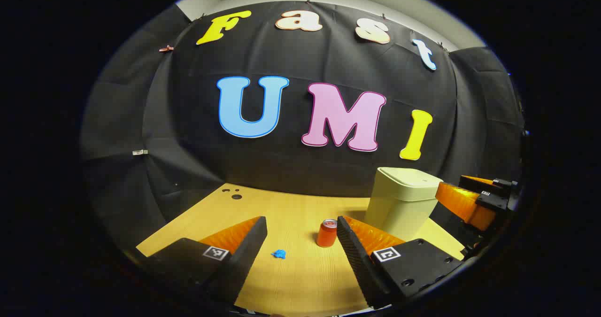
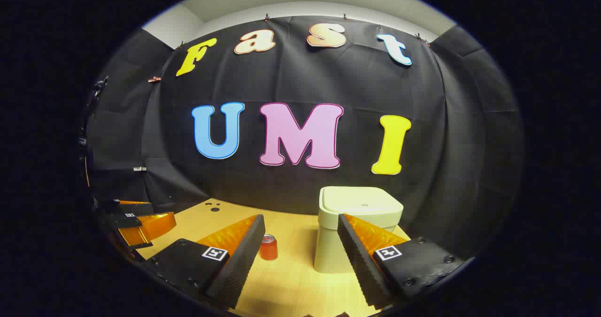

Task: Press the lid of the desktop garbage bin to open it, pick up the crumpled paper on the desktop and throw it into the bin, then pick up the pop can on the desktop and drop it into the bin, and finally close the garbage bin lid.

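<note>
Both grippers hung above the desk [image 1: 300,279], nothing in either one. The left gripper [image 1: 300,235] had its fingers spread wide, and between them, out ahead on the wood, sat the paper [image 1: 279,254], a small blue crumple nearer the left finger, and the can [image 1: 327,233], upright, just beside the right finger's tip. Past that right finger stood the bin [image 1: 403,202], lid down, resting on the desk ahead and to the right of the can. Farther right again, at the edge of the left gripper view, the right gripper [image 1: 474,196] hung level with the bin's upper half, close beside it but apart from it. From the right gripper view, that gripper [image 2: 300,230] was spread wide too; the bin [image 2: 357,213] stood straight ahead, partly behind its right finger, closed lid [image 2: 359,199] facing up. The can [image 2: 268,247] sat just off its left finger's tip, well short of the bin. Far left, the left gripper [image 2: 141,223] hovered over the desk's [image 2: 291,279] near corner.
</note>
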Demonstrator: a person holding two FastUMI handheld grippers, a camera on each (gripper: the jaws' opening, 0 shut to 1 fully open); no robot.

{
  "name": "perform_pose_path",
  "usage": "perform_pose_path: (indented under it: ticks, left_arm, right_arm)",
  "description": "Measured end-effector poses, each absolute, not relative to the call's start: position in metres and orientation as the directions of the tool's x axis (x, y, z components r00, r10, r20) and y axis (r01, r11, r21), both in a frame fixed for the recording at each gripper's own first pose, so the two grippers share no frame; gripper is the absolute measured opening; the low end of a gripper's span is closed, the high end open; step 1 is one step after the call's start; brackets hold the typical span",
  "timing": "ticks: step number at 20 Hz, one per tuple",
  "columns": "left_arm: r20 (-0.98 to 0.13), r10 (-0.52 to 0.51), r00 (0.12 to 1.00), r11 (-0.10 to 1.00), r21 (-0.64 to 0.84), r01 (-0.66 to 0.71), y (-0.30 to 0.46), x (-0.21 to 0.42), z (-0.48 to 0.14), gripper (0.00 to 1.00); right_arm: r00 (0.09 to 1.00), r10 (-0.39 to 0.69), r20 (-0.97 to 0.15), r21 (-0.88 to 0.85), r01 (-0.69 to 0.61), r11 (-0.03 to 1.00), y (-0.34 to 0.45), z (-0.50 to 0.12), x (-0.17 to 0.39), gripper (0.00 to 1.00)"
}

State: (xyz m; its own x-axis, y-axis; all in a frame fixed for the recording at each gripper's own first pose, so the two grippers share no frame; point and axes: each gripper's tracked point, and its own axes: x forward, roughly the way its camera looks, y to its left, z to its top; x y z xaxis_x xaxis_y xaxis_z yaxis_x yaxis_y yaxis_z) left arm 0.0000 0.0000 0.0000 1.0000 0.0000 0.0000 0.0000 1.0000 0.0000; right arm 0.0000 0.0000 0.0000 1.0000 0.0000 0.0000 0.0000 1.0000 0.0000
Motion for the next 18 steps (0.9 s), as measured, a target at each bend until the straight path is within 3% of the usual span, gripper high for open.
perform_pose_path:
  ticks: [18]
  left_arm:
    - [-0.037, -0.019, 0.999, 0.999, 0.038, 0.02, -0.02, 0.045, -0.017, 0.96]
  right_arm:
    - [0.997, -0.054, -0.05, 0.028, 0.056, 0.998, -0.038, -0.021, 0.038, 0.98]
